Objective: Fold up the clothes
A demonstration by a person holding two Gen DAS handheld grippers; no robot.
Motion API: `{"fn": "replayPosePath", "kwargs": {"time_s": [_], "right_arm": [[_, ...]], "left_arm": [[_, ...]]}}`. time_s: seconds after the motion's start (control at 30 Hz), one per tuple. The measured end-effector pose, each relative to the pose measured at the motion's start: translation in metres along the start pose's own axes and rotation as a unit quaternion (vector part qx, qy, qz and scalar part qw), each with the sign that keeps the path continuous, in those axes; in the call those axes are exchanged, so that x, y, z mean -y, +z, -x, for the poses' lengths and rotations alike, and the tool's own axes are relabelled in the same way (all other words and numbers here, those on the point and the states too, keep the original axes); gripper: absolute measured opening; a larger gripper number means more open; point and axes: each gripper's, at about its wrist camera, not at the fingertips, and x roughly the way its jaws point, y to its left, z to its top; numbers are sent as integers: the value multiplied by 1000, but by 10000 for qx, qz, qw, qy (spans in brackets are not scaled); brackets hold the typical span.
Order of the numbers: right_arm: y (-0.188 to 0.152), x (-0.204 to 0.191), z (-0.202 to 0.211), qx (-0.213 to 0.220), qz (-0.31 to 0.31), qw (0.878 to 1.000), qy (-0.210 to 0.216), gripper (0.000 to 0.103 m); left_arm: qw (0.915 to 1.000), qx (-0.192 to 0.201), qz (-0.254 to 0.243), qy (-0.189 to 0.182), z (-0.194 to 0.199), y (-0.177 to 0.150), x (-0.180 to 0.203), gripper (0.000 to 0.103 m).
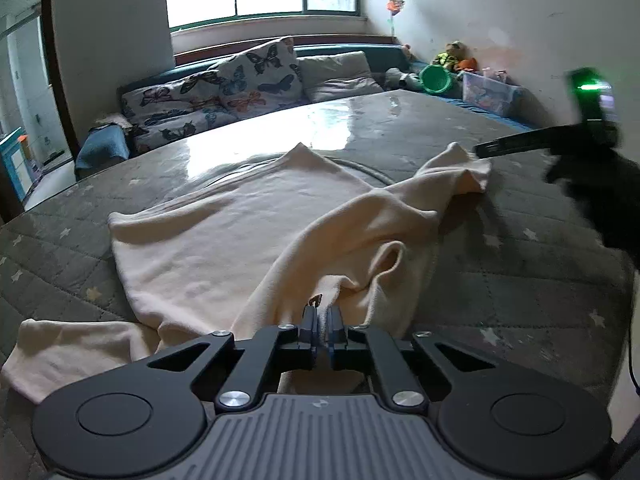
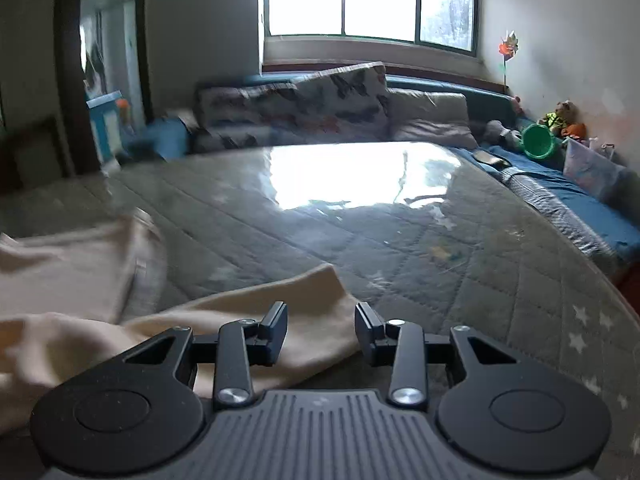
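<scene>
text: none legible | labels: none | numbers: none

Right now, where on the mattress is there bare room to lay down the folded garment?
Free: the grey star-quilted mattress right of the cream knit garment, up to the blue bedding strip, and the glossy far stretch before the butterfly-print pillows. Crowded: the near left, under the garment, where the left tongs pinch it; the open right tongs hover over its edge.

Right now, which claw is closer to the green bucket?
Right. The right claw hangs open over the shirt on that side of the bed as the green bucket. The left claw pinches the shirt farther away.
</scene>
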Motion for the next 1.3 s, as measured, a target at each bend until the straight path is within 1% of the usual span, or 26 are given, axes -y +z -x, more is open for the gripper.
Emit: {"fn": "replayPosePath", "kwargs": {"time_s": [0.07, 0.17, 0.23, 0.27, 0.3, 0.4, 0.53, 0.6, 0.63, 0.73, 0.8, 0.83, 0.87, 0.93, 1.0, 1.03, 1.07, 1.13, 1.17, 1.2, 1.27, 1.3], "right_arm": [[2, -1, -17, -168, 10, 9998, -60, 38], [3, -3, -26, -163, 96, 9998, -91, 38], [1, -5, -21, -220, 87, 9996, -154, 25], [1, -5, -20, -243, 94, 9993, -250, 13], [0, -4, -18, -262, 94, 9990, -362, 11], [-8, 2, -13, -289, 106, 9969, -729, 11], [-20, 2, -2, -254, 405, 9927, -1106, 13], [-24, -4, 12, -55, 615, 9919, -1110, 15], [-26, -8, 28, 82, 756, 9925, -957, 15], [-27, -30, 61, 223, 857, 9960, -66, 18], [-29, -50, 81, 180, 913, 9924, 811, 27], [-31, -61, 90, 135, 946, 9876, 1244, 29], [-32, -72, 95, 65, 984, 9824, 1585, 29], [-35, -94, 104, -77, 1058, 9686, 2250, 29], [-39, -113, 105, -214, 1131, 9563, 2687, 31], [-41, -122, 104, -268, 1190, 9516, 2821, 32], [-44, -130, 102, -291, 1273, 9495, 2855, 33], [-49, -147, 96, -356, 1435, 9485, 2800, 33], [-51, -151, 94, -369, 1477, 9475, 2813, 33], [-54, -155, 92, -422, 1473, 9462, 2849, 33], [-61, -161, 89, -534, 1461, 9436, 2924, 33], [-66, -162, 92, -538, 1496, 9425, 2941, 33]], "left_arm": [[9999, 47, -72, -75, 6, -2, 3, 5], [9996, 93, -216, -175, 14, -5, 8, 5], [9991, 124, -306, -256, 20, -8, 12, 5], [9988, 141, -349, -302, 23, -9, 13, 5], [9985, 162, -391, -357, 25, -10, 13, 5], [9975, 188, -482, -487, 30, -14, 14, 5], [9964, 113, -543, -634, 31, -21, 13, 5], [9966, 53, -566, -596, 30, -24, 13, 5], [9968, 37, -552, -573, 29, -25, 12, 7], [9974, 75, -467, -535, 32, -24, 8, 9], [9975, 151, -478, -490, 35, -22, 9, 14], [9975, 186, -492, -463, 36, -22, 9, 18], [9975, 195, -514, -447, 36, -21, 10, 22], [9973, 171, -573, -432, 34, -22, 11, 23], [9970, 146, -633, -416, 33, -22, 13, 23], [9969, 134, -662, -408, 32, -22, 14, 23], [9968, 122, -681, -397, 30, -23, 14, 23], [9968, 99, -702, -370, 27, -24, 15, 22], [9968, 87, -713, -356, 25, -24, 16, 16], [9969, 73, -707, -348, 24, -25, 16, 15], [9971, 57, -678, -343, 23, -26, 16, 8], [9971, 77, -671, -349, 25, -26, 15, 8]]}}
